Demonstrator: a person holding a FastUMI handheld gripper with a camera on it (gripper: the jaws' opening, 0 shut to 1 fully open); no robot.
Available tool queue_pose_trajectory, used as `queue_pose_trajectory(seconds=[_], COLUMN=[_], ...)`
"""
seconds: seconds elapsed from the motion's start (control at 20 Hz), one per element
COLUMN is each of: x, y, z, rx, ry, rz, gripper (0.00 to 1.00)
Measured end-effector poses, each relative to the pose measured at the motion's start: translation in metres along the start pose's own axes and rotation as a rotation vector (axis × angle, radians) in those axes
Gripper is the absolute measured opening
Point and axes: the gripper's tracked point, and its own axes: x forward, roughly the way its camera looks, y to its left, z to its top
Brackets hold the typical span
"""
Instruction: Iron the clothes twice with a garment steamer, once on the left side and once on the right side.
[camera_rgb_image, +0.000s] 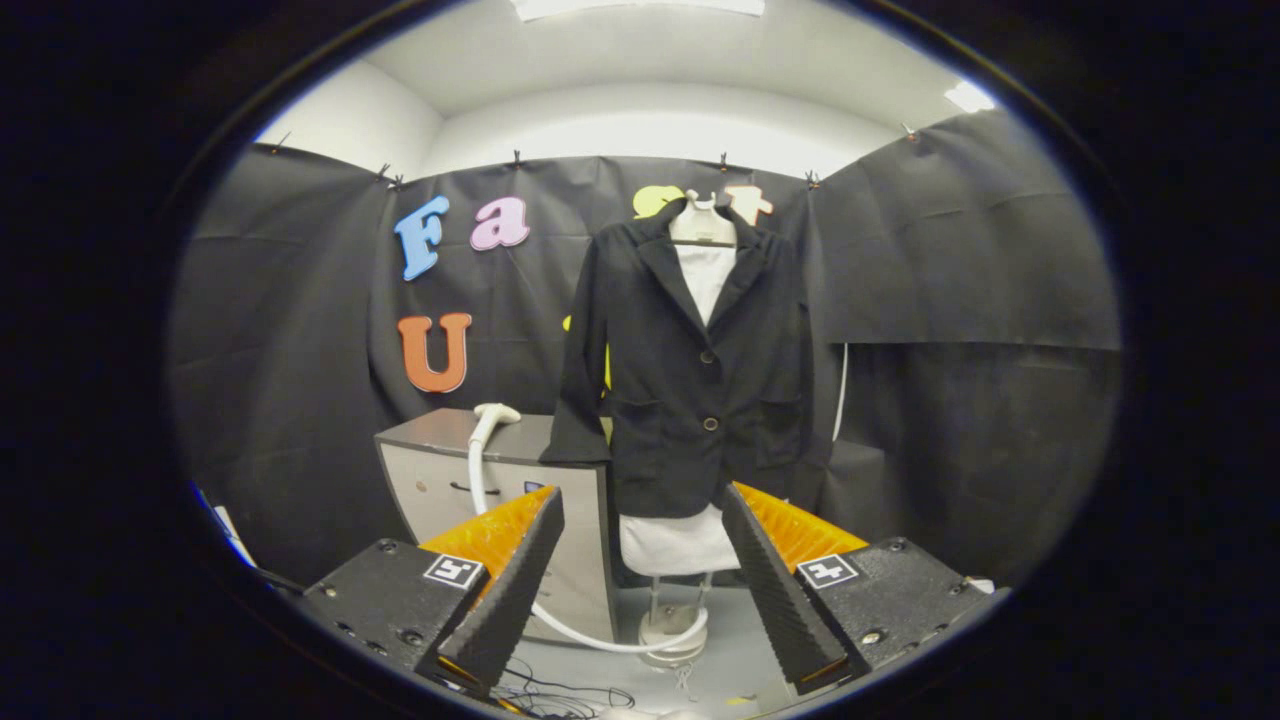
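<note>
While the jacket (690, 370) hangs buttoned on a mannequin (702, 235) beyond the fingers, your steamer (494, 414) rests on the cabinet (500, 480) just left of it, its hose (560, 625) running down to the stand base (672, 632). Your gripper (642, 575) is wide open, holding nothing, well short of both. Loose cables (560, 695) lie on the floor near the fingers.

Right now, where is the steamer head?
In the gripper view, the steamer head rests on top of the grey cabinet, beside the black jacket's sleeve. It lies beyond the open gripper, toward the left finger's side.
</note>
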Motion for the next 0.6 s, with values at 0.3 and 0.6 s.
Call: queue_pose_trajectory(seconds=[0.3, 0.6], x=[0.015, 0.028], y=[0.024, 0.052], z=[-0.001, -0.004], rx=[0.001, -0.01], ry=[0.03, 0.078], rz=[0.09, 0.213], gripper=[0.99, 0.99])
